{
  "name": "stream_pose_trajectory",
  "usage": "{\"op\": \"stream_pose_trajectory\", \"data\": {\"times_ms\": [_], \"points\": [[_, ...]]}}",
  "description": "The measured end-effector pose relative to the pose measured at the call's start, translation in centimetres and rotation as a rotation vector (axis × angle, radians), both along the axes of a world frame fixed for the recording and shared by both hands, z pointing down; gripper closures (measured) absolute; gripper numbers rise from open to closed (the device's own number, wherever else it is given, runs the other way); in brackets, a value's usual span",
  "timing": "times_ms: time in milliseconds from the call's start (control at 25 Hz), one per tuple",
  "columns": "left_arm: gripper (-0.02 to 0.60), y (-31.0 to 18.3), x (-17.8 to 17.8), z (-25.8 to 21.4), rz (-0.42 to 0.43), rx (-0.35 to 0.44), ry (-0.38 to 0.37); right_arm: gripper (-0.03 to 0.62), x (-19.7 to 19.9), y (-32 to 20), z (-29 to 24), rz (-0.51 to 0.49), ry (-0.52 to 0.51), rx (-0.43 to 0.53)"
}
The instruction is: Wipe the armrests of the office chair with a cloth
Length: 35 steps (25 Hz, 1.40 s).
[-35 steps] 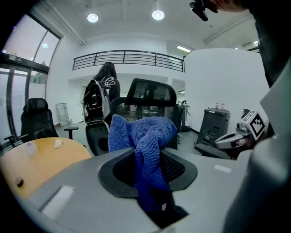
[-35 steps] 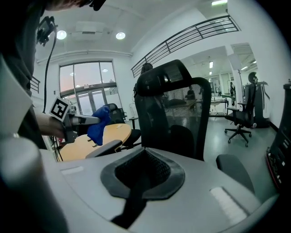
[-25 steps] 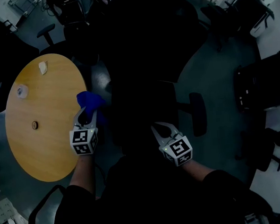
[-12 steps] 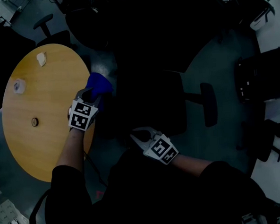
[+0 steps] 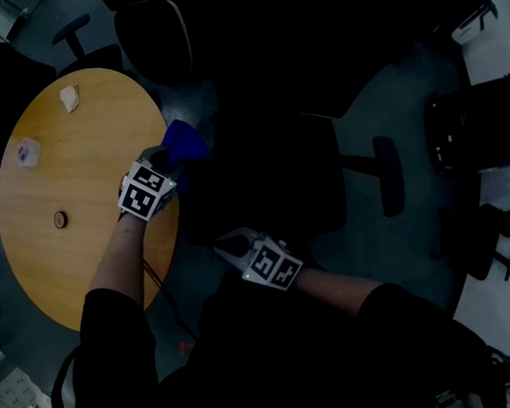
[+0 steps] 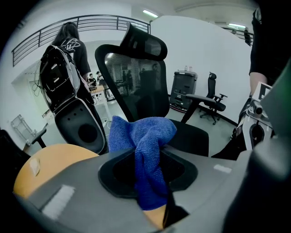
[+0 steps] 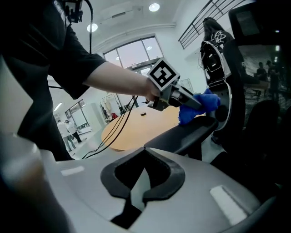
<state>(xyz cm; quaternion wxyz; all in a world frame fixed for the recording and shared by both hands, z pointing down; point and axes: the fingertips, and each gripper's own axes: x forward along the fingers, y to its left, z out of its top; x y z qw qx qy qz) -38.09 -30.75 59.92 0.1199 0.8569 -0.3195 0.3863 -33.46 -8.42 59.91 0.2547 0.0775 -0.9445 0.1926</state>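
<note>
A blue cloth (image 5: 183,143) is bunched in my left gripper (image 5: 168,158), which is shut on it beside the round table's edge. In the right gripper view the cloth (image 7: 200,105) rests on the far end of the black office chair's left armrest (image 7: 179,135). From the left gripper view the cloth (image 6: 146,154) hangs between the jaws, with the chair's mesh backrest (image 6: 134,86) and other armrest (image 6: 201,97) behind. That right armrest (image 5: 389,176) is bare. My right gripper (image 5: 226,242) hovers near the seat's front, shut, holding nothing (image 7: 138,191).
The round wooden table (image 5: 86,252) on the left carries a crumpled paper (image 5: 67,97), a small roll (image 5: 26,153) and a small disc (image 5: 59,219). Other black chairs (image 5: 475,146) stand around. A backpack (image 6: 61,77) hangs on the neighbouring chair.
My left gripper has slid the cloth forward along the left armrest. My right gripper has shifted left and back toward my body.
</note>
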Motion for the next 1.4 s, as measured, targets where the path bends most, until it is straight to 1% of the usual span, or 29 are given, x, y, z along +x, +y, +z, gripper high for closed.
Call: {"op": "stream_pose_trajectory", "data": {"times_ms": [160, 280, 400, 480, 560, 760, 1080, 1400], "points": [[0.443, -0.4, -0.1, 1.1, 0.038, -0.027, -0.03, 0.589, -1.4, 1.3, 1.4, -0.059, 0.026, 0.002], [0.444, -0.3, 0.4, 2.0, 0.063, -0.052, -0.042, 0.589, -1.7, 1.4, 2.6, -0.071, 0.045, 0.001], [0.445, -0.2, 0.6, 2.3, 0.087, -0.053, -0.051, 0.589, -2.0, 1.1, 2.7, -0.071, 0.035, 0.003], [0.445, -0.1, 0.7, 2.4, 0.106, -0.049, -0.062, 0.589, -2.1, 0.7, 2.7, -0.057, 0.032, 0.009], [0.445, 0.2, 0.9, 2.4, 0.127, -0.046, -0.074, 0.589, -2.0, 0.4, 2.8, -0.039, 0.02, -0.005], [0.445, 1.9, 1.5, 2.2, 0.187, -0.041, -0.096, 0.589, -1.9, 0.0, 2.7, -0.032, -0.001, -0.008], [0.446, 7.5, 2.2, 1.7, 0.197, -0.053, -0.057, 0.589, -1.8, -0.1, 2.8, -0.033, -0.022, -0.005], [0.446, 13.1, 3.2, 1.3, 0.145, -0.095, 0.025, 0.589, -1.8, -0.5, 2.7, -0.03, -0.028, 0.002]]}}
